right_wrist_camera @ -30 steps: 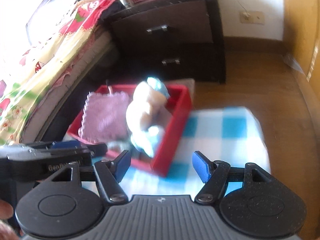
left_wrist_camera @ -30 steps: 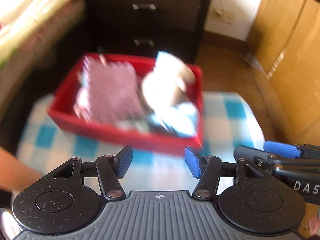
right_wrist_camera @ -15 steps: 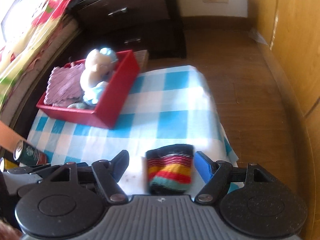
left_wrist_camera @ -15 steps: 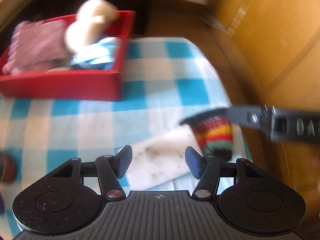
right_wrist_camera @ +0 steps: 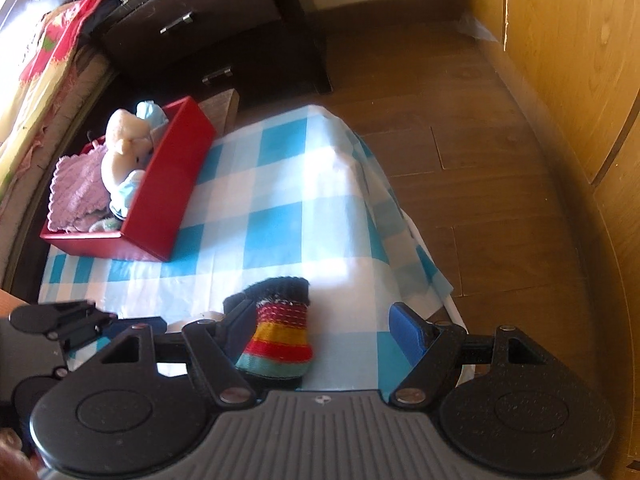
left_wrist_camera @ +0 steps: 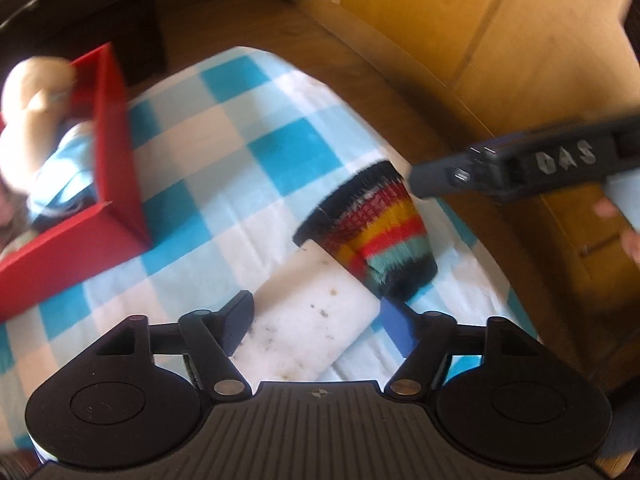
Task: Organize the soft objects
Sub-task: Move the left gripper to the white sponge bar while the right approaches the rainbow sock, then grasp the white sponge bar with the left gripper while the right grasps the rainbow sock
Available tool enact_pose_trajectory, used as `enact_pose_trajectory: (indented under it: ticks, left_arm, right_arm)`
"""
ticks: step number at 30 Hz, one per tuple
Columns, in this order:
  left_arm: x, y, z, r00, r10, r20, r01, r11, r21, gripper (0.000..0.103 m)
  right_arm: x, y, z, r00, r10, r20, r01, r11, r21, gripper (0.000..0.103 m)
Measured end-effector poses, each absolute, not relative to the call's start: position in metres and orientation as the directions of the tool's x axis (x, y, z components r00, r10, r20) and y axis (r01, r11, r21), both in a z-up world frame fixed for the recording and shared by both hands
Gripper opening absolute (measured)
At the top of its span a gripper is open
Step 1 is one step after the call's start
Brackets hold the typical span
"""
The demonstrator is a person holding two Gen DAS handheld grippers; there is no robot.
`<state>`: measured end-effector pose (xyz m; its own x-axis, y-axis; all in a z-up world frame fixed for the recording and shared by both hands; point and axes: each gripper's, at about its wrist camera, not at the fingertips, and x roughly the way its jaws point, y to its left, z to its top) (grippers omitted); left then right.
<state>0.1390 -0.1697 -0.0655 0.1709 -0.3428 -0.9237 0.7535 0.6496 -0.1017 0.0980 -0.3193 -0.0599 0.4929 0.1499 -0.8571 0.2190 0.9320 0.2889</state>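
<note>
A striped knit sock (left_wrist_camera: 372, 232) (right_wrist_camera: 278, 328) lies on the blue-checked tablecloth (left_wrist_camera: 240, 148) near its right edge, partly over a white speckled cloth (left_wrist_camera: 308, 332). My left gripper (left_wrist_camera: 316, 324) is open and empty just above the white cloth. My right gripper (right_wrist_camera: 324, 328) is open, with the sock between its fingers, close to the left finger (right_wrist_camera: 236, 328). The right gripper also shows in the left wrist view (left_wrist_camera: 520, 160), beside the sock. A red box (right_wrist_camera: 160, 196) (left_wrist_camera: 108, 152) at the far left holds a pink knit cloth (right_wrist_camera: 76, 192) and a cream plush toy (right_wrist_camera: 124, 148).
A dark wooden nightstand (right_wrist_camera: 208, 28) stands behind the table, with a bed with a floral cover (right_wrist_camera: 36, 64) to its left. A yellow wooden cabinet (right_wrist_camera: 568, 80) runs along the right. Brown wood floor (right_wrist_camera: 460, 160) lies between table and cabinet.
Both grippers have swung from the red box to the table's right side. The right gripper has come down around the striped sock; the left has closed in on the white cloth.
</note>
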Motion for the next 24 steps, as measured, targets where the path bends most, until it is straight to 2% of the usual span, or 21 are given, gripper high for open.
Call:
enact_pose_trajectory:
  ticks: [3,6,11,17,19,24]
  left_arm:
    - [0.132,-0.174,-0.072,0.172,-0.316,-0.933,0.803,0.594,-0.053,0.077]
    - [0.134,-0.173,-0.075,0.212,-0.297,-0.931,0.808,0.589,-0.003,0.077]
    - [0.137,-0.170,-0.092,0.201,-0.237,-0.951,0.796,0.605,0.017,0.077]
    - [0.132,-0.155,-0.092,0.215,-0.269,-0.939,0.768,0.640,-0.007,0.077]
    - [0.130,-0.153,-0.091,0.220,-0.263,-0.939,0.752,0.659,-0.009,0.074]
    - [0.128,-0.154,-0.085,0.261,-0.258,-0.930,0.708,0.706,0.003,0.056]
  right_arm:
    - [0.101,-0.317,-0.064,0.481,0.158,-0.862,0.218,0.931,0.292,0.051]
    - [0.102,-0.313,-0.065,0.476,0.163,-0.864,0.217,0.931,0.295,0.051]
    - [0.104,-0.302,-0.068,0.467,0.174,-0.867,0.194,0.936,0.292,0.051]
    - [0.109,-0.297,-0.074,0.449,0.194,-0.872,0.202,0.929,0.310,0.051]
    - [0.110,-0.293,-0.075,0.443,0.197,-0.875,0.200,0.929,0.310,0.051]
    - [0.110,-0.280,-0.074,0.446,0.201,-0.872,0.179,0.935,0.307,0.052]
